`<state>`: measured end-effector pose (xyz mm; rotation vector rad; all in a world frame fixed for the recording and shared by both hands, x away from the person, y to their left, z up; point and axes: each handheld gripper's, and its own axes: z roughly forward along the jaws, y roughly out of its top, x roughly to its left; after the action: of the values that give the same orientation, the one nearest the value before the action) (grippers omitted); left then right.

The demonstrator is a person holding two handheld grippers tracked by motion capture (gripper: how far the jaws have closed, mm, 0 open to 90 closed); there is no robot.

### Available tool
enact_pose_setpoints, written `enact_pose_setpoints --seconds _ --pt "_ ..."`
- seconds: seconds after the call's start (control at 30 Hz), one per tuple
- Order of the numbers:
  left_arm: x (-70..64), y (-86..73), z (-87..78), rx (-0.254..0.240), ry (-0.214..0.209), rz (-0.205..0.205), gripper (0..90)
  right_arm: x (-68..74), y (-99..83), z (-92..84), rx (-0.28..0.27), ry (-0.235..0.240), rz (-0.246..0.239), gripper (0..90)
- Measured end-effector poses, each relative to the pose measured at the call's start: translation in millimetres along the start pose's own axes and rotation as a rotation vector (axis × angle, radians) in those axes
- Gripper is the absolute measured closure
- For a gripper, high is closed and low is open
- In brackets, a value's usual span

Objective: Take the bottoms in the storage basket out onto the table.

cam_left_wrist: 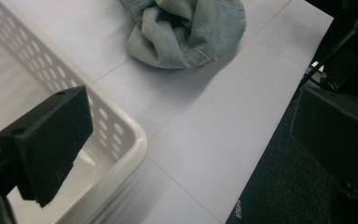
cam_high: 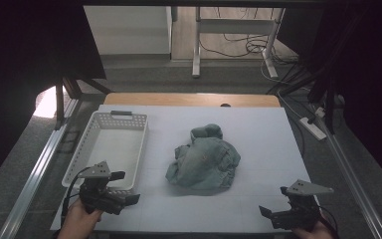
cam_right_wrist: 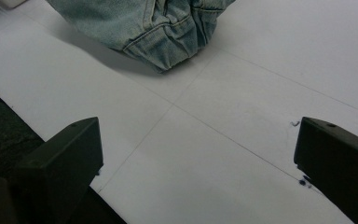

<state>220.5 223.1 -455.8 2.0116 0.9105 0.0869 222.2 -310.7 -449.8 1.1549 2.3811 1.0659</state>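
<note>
The left claw (cam_high: 125, 187) is held open at the bench's near left corner, by the basket (cam_high: 92, 130); the right claw (cam_high: 271, 201) gapes near right; denim bundle (cam_high: 204, 162) lies mid-bench, untouched; basket empty, 0 steps judged done.

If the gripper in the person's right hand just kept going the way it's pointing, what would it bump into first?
Probably the crumpled denim garment. The right gripper has its jaws open, with bare white table ahead, then the denim's hem, slightly off to one side; depth is hard to judge.
</note>
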Motion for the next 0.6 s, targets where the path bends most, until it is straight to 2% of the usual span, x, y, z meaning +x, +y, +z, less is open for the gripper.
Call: enact_pose_setpoints --seconds 0.6 --pt "1.3 -26.1 -21.0 -0.027 0.026 -0.052 0.0 -0.2 0.1 0.3 0.004 -0.002 0.002 1.5"
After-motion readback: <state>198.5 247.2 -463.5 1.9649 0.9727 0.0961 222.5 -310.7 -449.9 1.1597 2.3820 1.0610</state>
